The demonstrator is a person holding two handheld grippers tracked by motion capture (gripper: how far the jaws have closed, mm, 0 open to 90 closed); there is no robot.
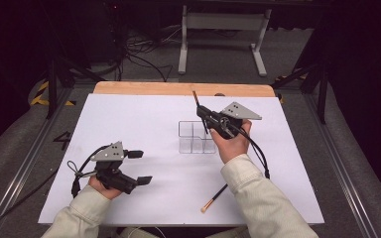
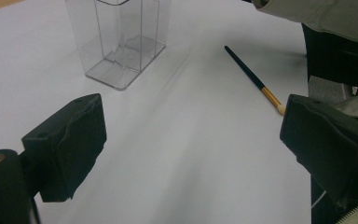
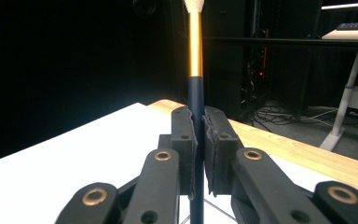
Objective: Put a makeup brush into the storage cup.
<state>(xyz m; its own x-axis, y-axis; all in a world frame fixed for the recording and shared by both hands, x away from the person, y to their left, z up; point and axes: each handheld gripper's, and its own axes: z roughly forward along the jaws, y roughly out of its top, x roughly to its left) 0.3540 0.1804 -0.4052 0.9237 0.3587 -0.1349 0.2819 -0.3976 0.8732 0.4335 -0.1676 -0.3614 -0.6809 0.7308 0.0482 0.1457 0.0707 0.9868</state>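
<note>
Right tongs [image 1: 204, 115] clamped on a brush [image 3: 196, 56], seen in the high view just above the far right corner of a clear plastic organiser [image 1: 196, 137]. In the right gripper view, pads pressed tight from both sides on the dark blue handle, gold collar and pale bristle tip standing straight up above them, handle running down out of the bottom edge. In the high view, same brush tilted, upper end leaning toward the far wooden strip [image 1: 144, 88], lower end dipping toward the organiser; cannot tell whether the tip sits inside a compartment or over the rim. Organiser upright near the middle of the white surface [image 1: 139, 119], split into several open compartments, see-through walls. Right hand [image 1: 234, 141] wrapped around the gripper body, pale sleeve [image 1: 263, 198] coming in from the bottom edge, cable trailing back along the forearm. Left tongs [image 1: 140, 167] wide apart, nothing between them, low over the near left part of the surface, well apart from the organiser. Left hand [image 1: 101, 184] at the back of that gripper. Second brush [image 1: 214, 198] lying flat on the surface near the front edge, just beside the right sleeve, pale bristle end toward the person, dark handle pointing away. In the left gripper view, that second brush lying to the right of the organiser, bristle end hidden behind the right pad [image 2: 328, 144].
</note>
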